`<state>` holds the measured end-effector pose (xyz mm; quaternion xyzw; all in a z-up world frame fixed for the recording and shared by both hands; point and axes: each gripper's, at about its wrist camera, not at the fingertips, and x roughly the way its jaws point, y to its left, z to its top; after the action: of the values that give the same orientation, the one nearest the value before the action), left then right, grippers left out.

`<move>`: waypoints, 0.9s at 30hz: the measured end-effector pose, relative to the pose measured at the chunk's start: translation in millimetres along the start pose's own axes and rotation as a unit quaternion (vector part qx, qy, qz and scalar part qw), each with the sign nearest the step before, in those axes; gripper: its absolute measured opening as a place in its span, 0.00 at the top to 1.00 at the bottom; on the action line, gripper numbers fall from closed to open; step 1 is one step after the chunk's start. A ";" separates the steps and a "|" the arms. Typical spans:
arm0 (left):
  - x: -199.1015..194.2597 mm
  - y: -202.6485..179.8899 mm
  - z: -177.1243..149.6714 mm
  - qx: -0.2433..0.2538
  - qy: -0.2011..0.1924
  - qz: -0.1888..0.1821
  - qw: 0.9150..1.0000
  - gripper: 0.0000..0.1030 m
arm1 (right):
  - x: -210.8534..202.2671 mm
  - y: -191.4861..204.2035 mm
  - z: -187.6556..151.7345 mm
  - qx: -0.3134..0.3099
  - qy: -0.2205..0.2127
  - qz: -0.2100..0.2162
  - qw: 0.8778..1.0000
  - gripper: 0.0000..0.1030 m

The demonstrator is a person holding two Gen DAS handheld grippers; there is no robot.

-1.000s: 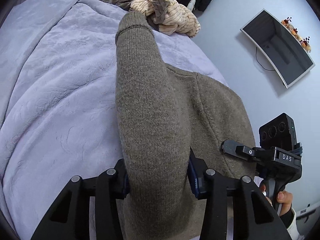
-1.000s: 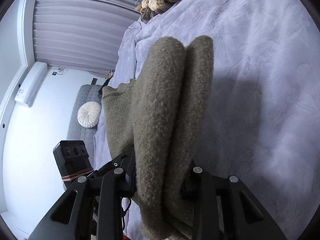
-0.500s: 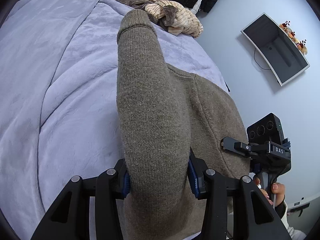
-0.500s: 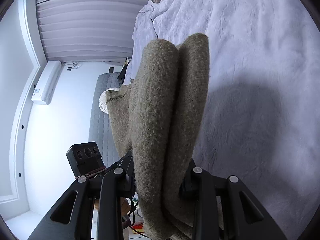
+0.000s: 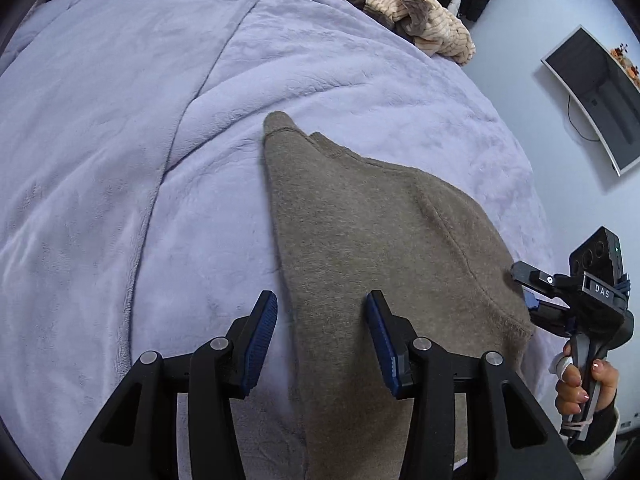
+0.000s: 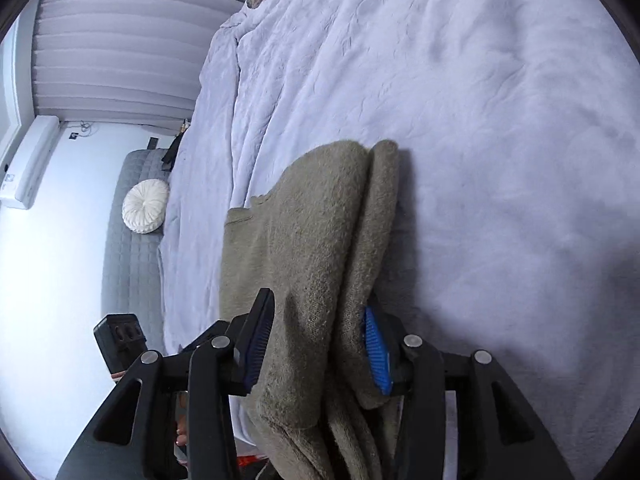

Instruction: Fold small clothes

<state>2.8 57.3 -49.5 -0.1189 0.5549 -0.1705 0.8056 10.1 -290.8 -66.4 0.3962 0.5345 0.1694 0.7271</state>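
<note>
The bed (image 5: 120, 160), under a lilac blanket (image 6: 500, 120), fills both views, with broad bare room to the left of and beyond the sweater (image 5: 380, 240) in the left wrist view. A heap of clothes (image 5: 420, 28) sits at the far edge, well apart from it.

The sweater lies folded near the bed's edge on that view's right side. Its long axis runs away from the left camera, narrowing to a ribbed cuff at the far end. Its left edge is straight. In the right wrist view it shows as two thick rolled layers side by side.

The left tool (image 5: 322, 344) has just been opening; its fingers stand apart over the sweater's left edge, the left pad over blanket, the right over the knit, neither pressing.

The right tool (image 6: 316, 352) has also just been opening. The doubled fold sits between its blue pads; whether they still press on it I cannot tell. A hand (image 5: 580, 380) holds its grip.
</note>
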 end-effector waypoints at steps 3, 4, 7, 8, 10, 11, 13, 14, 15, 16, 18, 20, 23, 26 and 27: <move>-3.6 9.3 2.8 -0.010 -0.023 0.027 0.999 0.51 | -14.3 5.7 3.8 -0.019 -0.027 -0.016 0.999 0.53; -5.1 9.9 3.4 -0.013 -0.030 0.033 0.999 0.51 | -17.4 6.6 5.5 -0.023 -0.030 -0.009 0.999 0.53; -4.3 8.6 6.5 -0.011 -0.035 0.033 0.999 0.51 | -14.3 4.4 2.1 -0.032 -0.005 0.005 0.999 0.53; -3.8 6.1 6.0 -0.007 -0.036 0.035 0.999 0.51 | -6.6 3.4 1.8 -0.032 0.012 0.007 0.999 0.57; -2.1 1.1 4.5 0.003 -0.038 0.048 0.998 0.51 | 8.2 -1.4 -0.8 -0.014 0.033 0.021 0.999 0.85; -1.8 -1.4 2.7 0.008 -0.040 0.054 0.998 0.51 | 6.6 -4.6 -4.3 -0.013 0.034 0.028 0.999 0.86; -0.3 -3.9 0.0 0.015 -0.042 0.061 0.997 0.51 | -0.2 3.7 -8.0 -0.040 0.020 0.018 0.999 0.87; 0.7 -4.2 -1.8 0.019 -0.041 0.065 0.997 0.51 | -3.7 7.9 -10.8 -0.057 0.014 0.003 0.998 0.88; 2.2 -4.7 -3.0 0.022 -0.040 0.070 0.996 0.51 | -6.0 12.8 -11.4 -0.076 0.010 -0.017 0.997 0.89; 4.8 -5.9 -4.6 0.026 -0.039 0.074 0.996 0.51 | -6.1 16.6 -11.2 -0.093 0.008 -0.043 0.995 0.91; 9.1 -9.0 -9.1 0.033 -0.041 0.082 0.995 0.45 | -3.4 13.6 -12.6 -0.118 0.010 -0.092 0.989 0.91; 13.0 -12.6 -15.9 0.042 -0.049 0.094 0.993 0.35 | 5.3 4.0 -15.7 -0.139 0.017 -0.138 0.981 0.91; 17.8 -15.4 -24.9 0.050 -0.057 0.103 0.992 0.35 | 9.0 -17.4 -19.0 -0.110 0.020 -0.123 0.986 0.91; 16.5 -15.2 -27.2 0.043 -0.064 0.106 0.991 0.35 | 2.7 -11.3 -22.4 -0.126 0.013 -0.132 0.983 0.91; 16.0 -15.0 -27.0 0.041 -0.064 0.106 0.991 0.35 | -0.5 -6.9 -24.8 -0.138 0.010 -0.143 0.980 0.90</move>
<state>-19.3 37.0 -67.1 -0.0368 0.5039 -0.0984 0.8574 -13.9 -285.7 -74.2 0.2097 0.5644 0.1393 0.7862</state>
